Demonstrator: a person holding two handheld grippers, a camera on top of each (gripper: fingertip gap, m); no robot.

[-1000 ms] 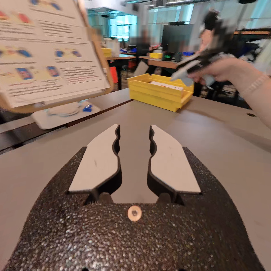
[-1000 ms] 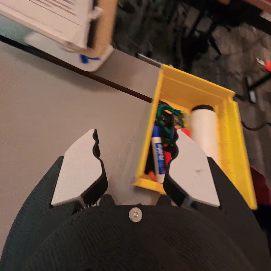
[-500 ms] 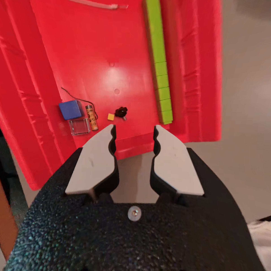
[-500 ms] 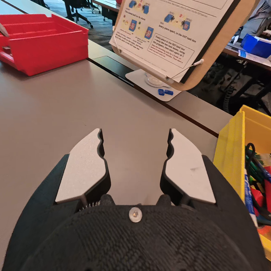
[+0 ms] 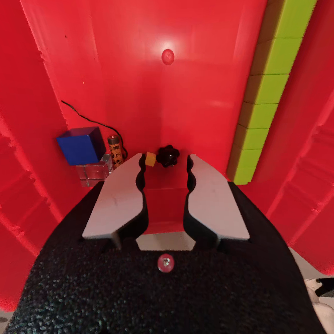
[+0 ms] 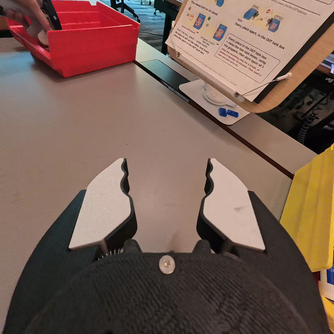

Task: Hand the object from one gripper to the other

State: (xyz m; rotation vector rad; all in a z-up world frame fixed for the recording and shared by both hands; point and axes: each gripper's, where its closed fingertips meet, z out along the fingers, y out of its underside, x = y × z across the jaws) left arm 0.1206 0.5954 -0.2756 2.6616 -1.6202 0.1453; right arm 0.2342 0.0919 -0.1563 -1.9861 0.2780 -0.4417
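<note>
My left gripper (image 5: 165, 157) is open and empty, reaching down into a red bin (image 5: 126, 63). Just beyond its fingertips lie a black star-shaped knob (image 5: 167, 155) and a small yellow cube (image 5: 150, 158). To the left sit a blue cube (image 5: 81, 145), a clear cube (image 5: 93, 173) and a small patterned cylinder (image 5: 116, 151) with a thin black cord. My right gripper (image 6: 167, 160) is open and empty, held above the grey table (image 6: 81, 126). The red bin (image 6: 86, 39) shows at the far left of the right wrist view, with a hand holding the left gripper inside it (image 6: 45, 18).
A long green segmented bar (image 5: 262, 112) lies along the bin's right side. A yellow bin (image 6: 310, 207) stands at the right of the right gripper. An instruction sheet on a wooden stand (image 6: 244, 45) with a white base (image 6: 213, 101) stands at the table's far edge. Across from one pair of fingers to the other is roughly 55 cm. The clear cube (image 5: 93, 173) is about 5 cm from my left fingertips and 60 cm from my right.
My left gripper has swung from the table to the red bin and dropped closer to the knob and yellow cube. My right gripper has left the yellow bin and now faces the table.
</note>
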